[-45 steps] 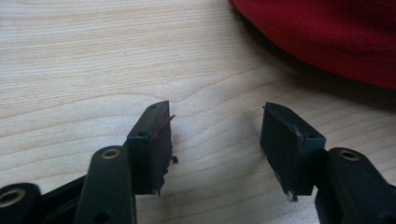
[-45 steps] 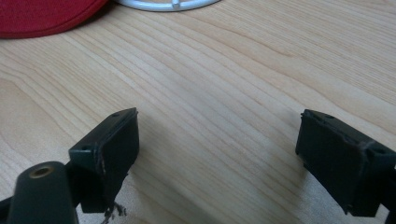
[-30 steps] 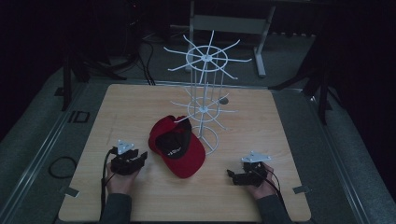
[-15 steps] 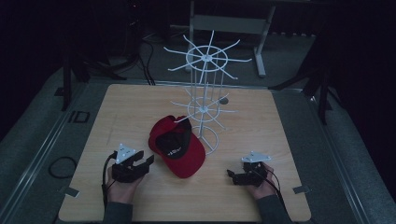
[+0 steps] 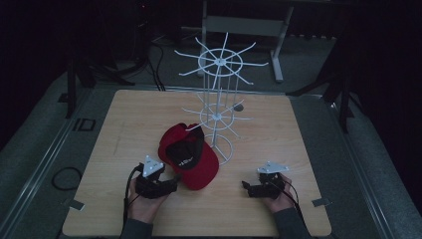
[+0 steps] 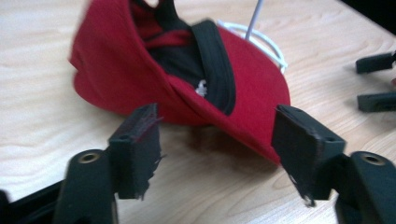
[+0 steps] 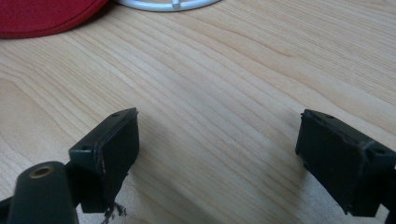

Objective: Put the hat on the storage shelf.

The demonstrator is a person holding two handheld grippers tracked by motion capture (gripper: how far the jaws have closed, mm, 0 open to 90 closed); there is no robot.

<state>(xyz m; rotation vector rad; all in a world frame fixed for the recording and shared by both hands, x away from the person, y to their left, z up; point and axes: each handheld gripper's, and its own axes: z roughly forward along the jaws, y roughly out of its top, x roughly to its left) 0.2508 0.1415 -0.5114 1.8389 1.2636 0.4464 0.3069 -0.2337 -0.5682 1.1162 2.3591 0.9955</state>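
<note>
Resting low at the near edge of the wooden table point(image 5: 124, 119), the left gripper point(image 5: 166, 185) has just been opening its jaws, which now stand wide with nothing between them; in the left gripper view the red baseball cap point(image 6: 187, 88) lies just beyond the pads, its brim edge pointing toward them. The right gripper point(image 5: 249, 188) sits well apart to the other side, jaws also spread and empty over bare wood. The cap lies upside down on the tabletop, black inner band showing, its far side against the ring base of the white wire display rack point(image 5: 217, 107). Farther back the rack's hooks stand bare. Judging by this, the cap is let go and lying loose, and if hanging is the aim, regrasping, lifting and hooking are all left
</note>
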